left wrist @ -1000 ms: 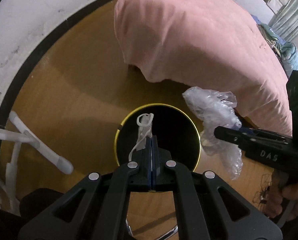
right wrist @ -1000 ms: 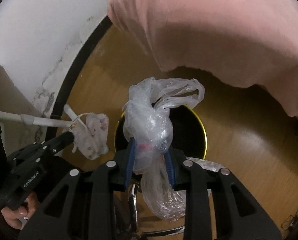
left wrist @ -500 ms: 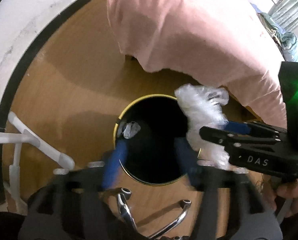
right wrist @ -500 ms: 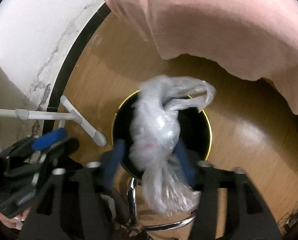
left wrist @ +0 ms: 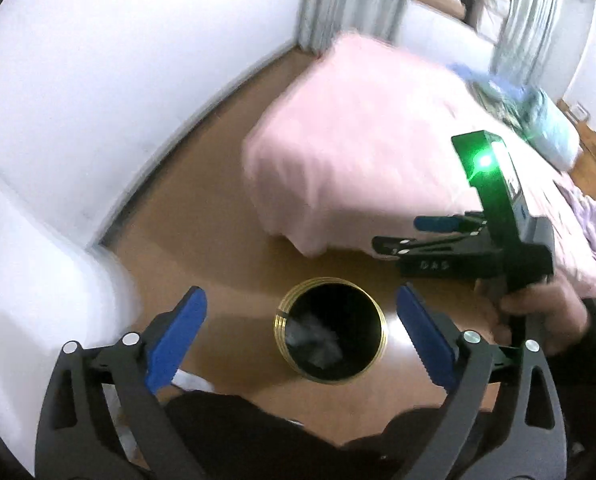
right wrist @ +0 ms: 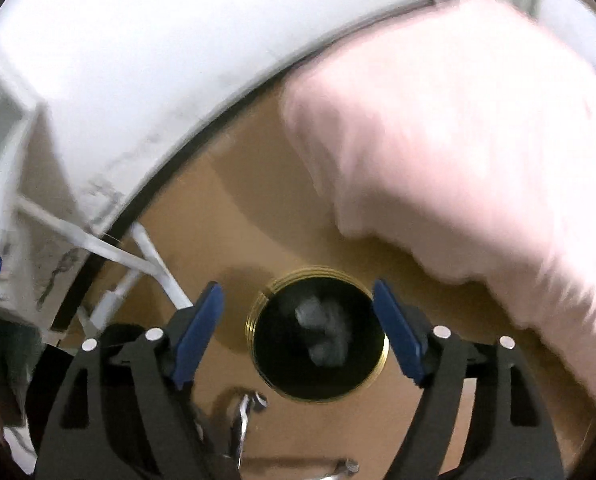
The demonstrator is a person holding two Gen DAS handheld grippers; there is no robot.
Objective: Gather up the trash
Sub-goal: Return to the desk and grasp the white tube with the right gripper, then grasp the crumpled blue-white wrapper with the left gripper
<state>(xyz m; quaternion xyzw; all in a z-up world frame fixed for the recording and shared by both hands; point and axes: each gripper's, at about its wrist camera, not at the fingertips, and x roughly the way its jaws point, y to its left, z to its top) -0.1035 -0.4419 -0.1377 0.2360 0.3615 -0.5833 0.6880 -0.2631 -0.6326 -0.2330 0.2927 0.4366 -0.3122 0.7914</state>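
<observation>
A round black bin point(left wrist: 332, 340) with a gold rim stands on a brown wooden floor point(left wrist: 201, 240), low and centre in both wrist views, with crumpled pale plastic trash point(right wrist: 325, 332) lying inside it. The left gripper point(left wrist: 300, 334) hangs above the bin with its 2 blue-padded jaws spread wide and nothing between them; the bin's mouth shows in the gap. The right gripper point(right wrist: 298, 328) also sits over the bin, its jaws likewise far apart and empty, the plastic visible straight down between them. In the left wrist view the right gripper point(left wrist: 394, 236) appears again at the right of the frame, gripped by a hand point(left wrist: 538, 312), a green light glowing on its upright housing. A bed with a pink cover point(left wrist: 362, 152) fills the upper right of both views, its corner near the bin. A white wall point(right wrist: 169, 40) with a dark baseboard curves across the upper left, and a white frame point(right wrist: 137, 256) stands at the left of the right wrist view.
</observation>
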